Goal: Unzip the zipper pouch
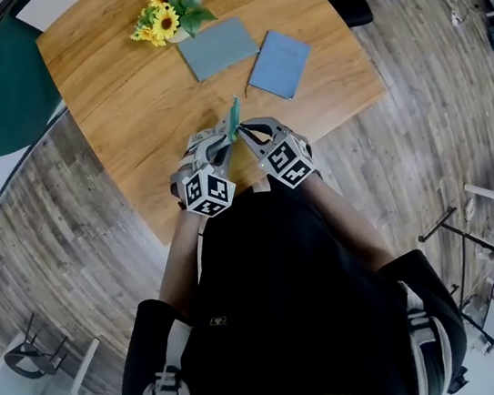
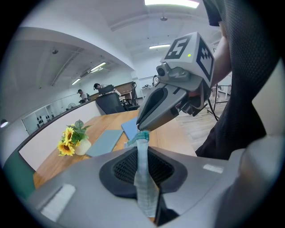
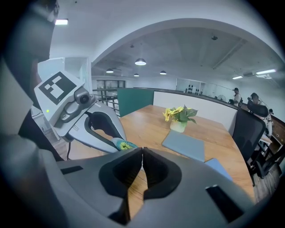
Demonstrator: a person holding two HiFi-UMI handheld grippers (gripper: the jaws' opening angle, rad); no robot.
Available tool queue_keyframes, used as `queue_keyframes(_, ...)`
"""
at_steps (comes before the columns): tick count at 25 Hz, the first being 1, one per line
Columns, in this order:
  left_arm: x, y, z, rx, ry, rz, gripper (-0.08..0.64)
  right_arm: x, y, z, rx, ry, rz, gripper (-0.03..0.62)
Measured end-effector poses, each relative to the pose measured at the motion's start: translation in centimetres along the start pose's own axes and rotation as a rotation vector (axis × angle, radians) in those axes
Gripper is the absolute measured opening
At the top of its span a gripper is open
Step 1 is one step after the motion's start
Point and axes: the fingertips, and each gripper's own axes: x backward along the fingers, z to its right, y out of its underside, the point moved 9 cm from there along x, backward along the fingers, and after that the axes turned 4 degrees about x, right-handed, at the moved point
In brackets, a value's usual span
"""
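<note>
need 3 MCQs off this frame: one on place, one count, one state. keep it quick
1. Where do the sunflowers stand on the table?
A. far edge
B. near edge
C. dead centre

2. How many flat blue items lie on the table?
A. one
B. two
C. four

3. The left gripper is:
A. open and empty
B. shut on the pouch
C. out of view

Answers:
1 A: they sit at the edge farthest from the person.
2 B: a greyer one lies beside a bluer one.
3 B: its pads clamp the pouch edge-on.
</note>
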Motion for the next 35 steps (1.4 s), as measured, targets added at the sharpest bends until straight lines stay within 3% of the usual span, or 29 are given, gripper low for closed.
queue_keyframes(35,0.4,-0.3,0.7,0.004,0.033,0.026,0.048,-0.3,2.1,1.0,-0.029,0.032,-0.068,0.009)
